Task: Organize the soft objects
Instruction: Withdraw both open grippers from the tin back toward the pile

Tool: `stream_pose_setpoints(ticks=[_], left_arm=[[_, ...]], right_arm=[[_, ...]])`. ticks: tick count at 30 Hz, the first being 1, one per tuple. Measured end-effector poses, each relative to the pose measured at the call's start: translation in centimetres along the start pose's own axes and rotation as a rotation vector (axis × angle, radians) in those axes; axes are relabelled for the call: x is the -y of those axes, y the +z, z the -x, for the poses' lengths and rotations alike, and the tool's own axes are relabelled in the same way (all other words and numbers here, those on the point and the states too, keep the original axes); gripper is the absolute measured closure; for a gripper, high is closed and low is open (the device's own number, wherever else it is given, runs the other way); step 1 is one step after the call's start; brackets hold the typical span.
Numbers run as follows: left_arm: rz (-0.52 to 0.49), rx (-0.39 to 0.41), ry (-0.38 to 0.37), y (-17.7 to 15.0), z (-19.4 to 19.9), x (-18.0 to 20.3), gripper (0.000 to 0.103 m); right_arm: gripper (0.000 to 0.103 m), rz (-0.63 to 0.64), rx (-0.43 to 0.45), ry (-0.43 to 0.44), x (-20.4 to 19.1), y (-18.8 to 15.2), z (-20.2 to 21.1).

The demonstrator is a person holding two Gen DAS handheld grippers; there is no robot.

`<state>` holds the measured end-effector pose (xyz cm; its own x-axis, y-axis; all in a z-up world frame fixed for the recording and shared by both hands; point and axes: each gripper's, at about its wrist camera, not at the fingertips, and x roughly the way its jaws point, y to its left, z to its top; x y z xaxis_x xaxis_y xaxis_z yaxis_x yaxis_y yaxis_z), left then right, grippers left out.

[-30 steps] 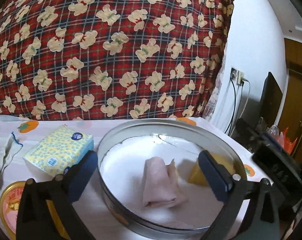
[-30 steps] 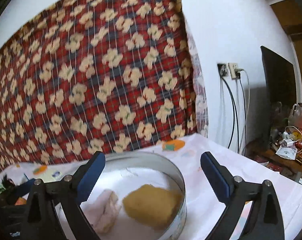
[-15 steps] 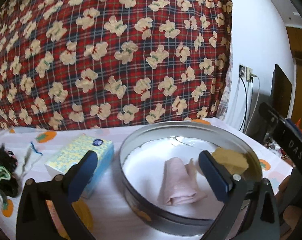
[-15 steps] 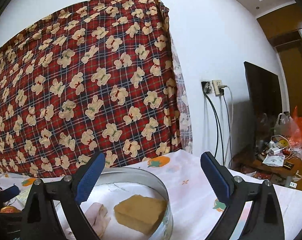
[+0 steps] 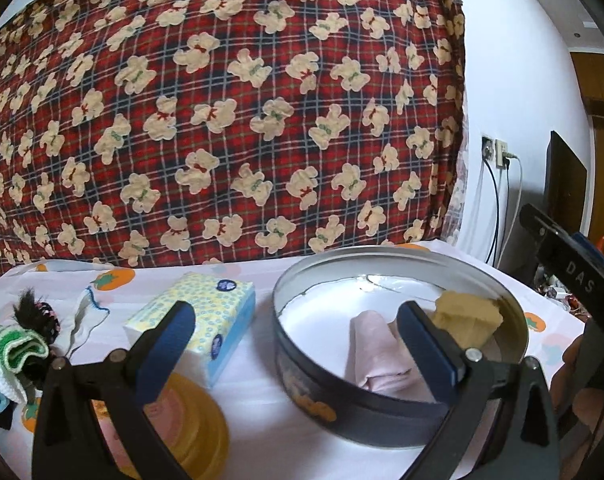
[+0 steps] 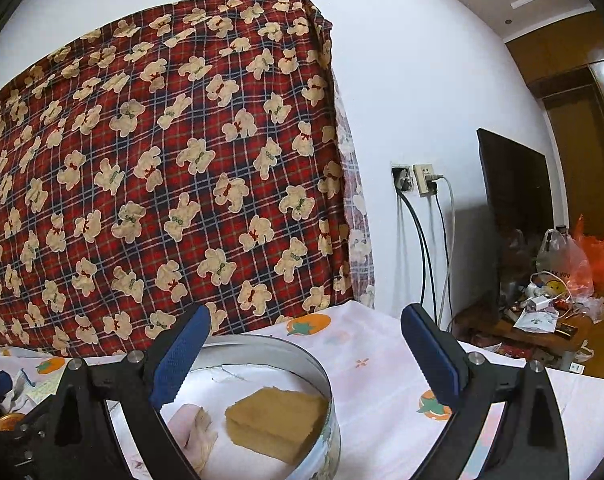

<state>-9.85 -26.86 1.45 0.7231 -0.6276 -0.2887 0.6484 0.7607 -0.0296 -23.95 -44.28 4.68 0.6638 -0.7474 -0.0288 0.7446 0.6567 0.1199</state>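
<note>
The tin [image 5: 398, 396] stands open at the top; its raised wall blocks entry from the side. Inside, the pink cloth [image 5: 378, 356] and sponge [image 5: 468, 318] fill the right part, leaving bare floor at left. The tissue pack [image 5: 198, 320] stands just beside the tin's left. Bare tablecloth [image 6: 386, 364] lies right of the tin.

Soft, even indoor light; sharp centre, strong fisheye bending, dark corners.

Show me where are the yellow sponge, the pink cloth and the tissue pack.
yellow sponge [image 6: 276, 420]: right wrist view, middle of its top face.
pink cloth [image 5: 376, 354]: left wrist view, middle of the folded roll.
tissue pack [image 5: 206, 312]: left wrist view, dotted top face.
</note>
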Motion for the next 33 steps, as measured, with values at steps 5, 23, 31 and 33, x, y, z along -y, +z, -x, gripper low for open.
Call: stream_pose_setpoints(ticks=[5,23,31,33], left_arm=[[0.016,-0.002,0.008,-0.2,0.8,-1.3,0.001],[0.047,0.020,0.106,-1.1,3.5,-7.4,0.001],[0.071,0.028,0.161,-1.3,4.3,-11.2,0.001],[0.072,0.033,0.173,-1.4,4.6,-12.0,0.001]], right_arm=[[0.005,0.000,0.024,-0.005,-0.4,0.0,0.8],[0.005,-0.028,0.024,0.103,-5.8,-0.9,4.7],[0.005,-0.013,-0.004,0.186,-9.7,-1.7,5.8],[0.005,-0.022,-0.013,0.209,-10.7,-2.0,6.2]])
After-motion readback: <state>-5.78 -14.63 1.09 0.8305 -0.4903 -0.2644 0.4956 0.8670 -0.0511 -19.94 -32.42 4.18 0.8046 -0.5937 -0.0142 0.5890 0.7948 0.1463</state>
